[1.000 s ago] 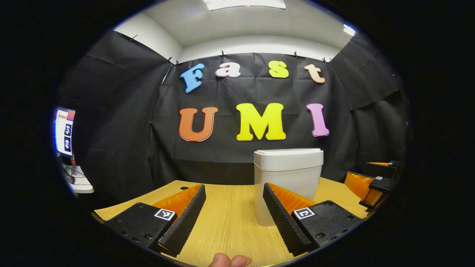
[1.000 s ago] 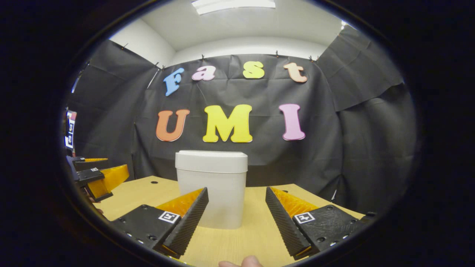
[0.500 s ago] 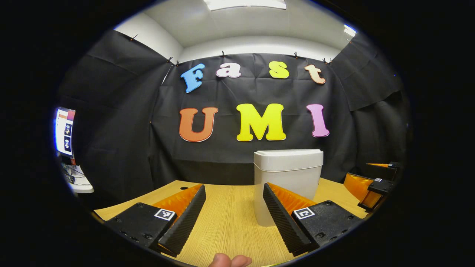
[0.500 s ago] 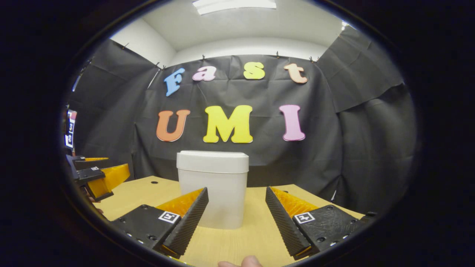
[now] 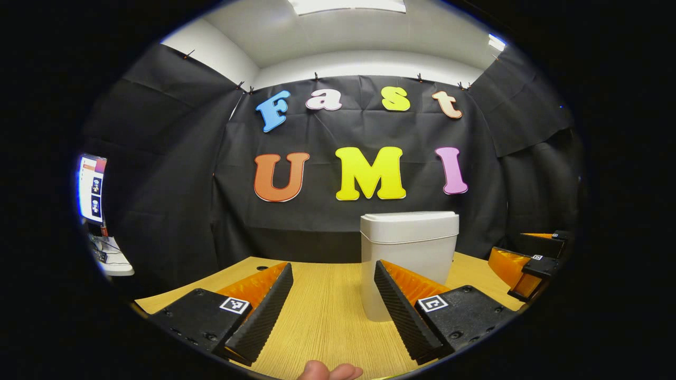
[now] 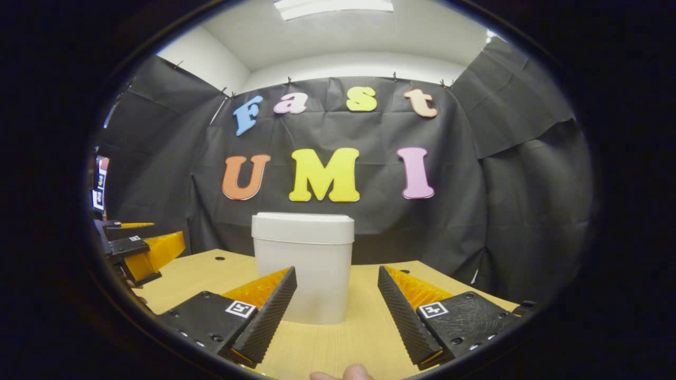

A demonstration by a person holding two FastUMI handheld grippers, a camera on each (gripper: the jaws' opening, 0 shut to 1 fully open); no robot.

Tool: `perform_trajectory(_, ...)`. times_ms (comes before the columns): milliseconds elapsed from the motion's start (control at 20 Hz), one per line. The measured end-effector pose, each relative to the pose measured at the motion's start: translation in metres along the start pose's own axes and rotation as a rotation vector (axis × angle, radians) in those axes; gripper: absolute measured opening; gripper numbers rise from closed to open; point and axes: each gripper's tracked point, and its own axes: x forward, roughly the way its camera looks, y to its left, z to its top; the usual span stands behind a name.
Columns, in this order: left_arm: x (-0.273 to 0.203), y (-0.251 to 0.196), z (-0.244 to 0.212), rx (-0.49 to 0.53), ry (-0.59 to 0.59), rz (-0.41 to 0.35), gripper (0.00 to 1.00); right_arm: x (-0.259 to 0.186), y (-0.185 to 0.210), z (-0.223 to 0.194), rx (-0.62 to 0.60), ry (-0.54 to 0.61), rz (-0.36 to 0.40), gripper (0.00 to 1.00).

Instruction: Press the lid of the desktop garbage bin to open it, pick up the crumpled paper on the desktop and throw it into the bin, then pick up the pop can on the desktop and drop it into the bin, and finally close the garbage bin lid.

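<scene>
Standing upright on the wooden desktop [image 5: 327, 316], the white garbage bin [image 5: 409, 264] has its lid [image 5: 409, 226] down. In the left gripper view, the left gripper [image 5: 332, 306] hangs above the desktop with its jaws spread and nothing between them; the bin sits behind its right finger. At that view's right edge is the right gripper [image 5: 525, 266]. In the right gripper view, the right gripper [image 6: 337, 311] is likewise released and empty, the bin [image 6: 302, 264] behind its left finger, and the left gripper [image 6: 138, 252] sits at the far left.
</scene>
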Motion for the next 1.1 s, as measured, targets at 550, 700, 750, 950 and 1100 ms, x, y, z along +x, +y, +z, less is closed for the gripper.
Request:
perform_trajectory(550, -0.0015, 0.0003, 0.0042, 0.001, -0.011, 0.005, 0.99, -0.0042, 0.0031, 0.0041, 0.002, -0.011, 0.006, 0.97)
perform_trajectory(700, -0.0025, 0.0007, 0.0055, -0.008, -0.013, 0.006, 0.99, -0.0047, 0.0016, 0.0068, -0.002, -0.021, 0.001, 0.95)
perform_trajectory(750, -0.0025, -0.0004, 0.0063, -0.011, -0.014, 0.004, 0.99, -0.0053, 0.0024, 0.0068, -0.003, -0.022, 0.001, 0.98)
perform_trajectory(950, -0.0032, -0.0007, 0.0067, -0.009, -0.015, 0.003, 0.99, -0.0051, 0.005, 0.0038, -0.007, -0.014, 0.007, 0.95)
perform_trajectory(1100, -0.0017, -0.0015, 0.0051, -0.009, -0.014, 0.003, 0.99, -0.0046, 0.0076, 0.0016, -0.01, -0.008, 0.013, 0.95)
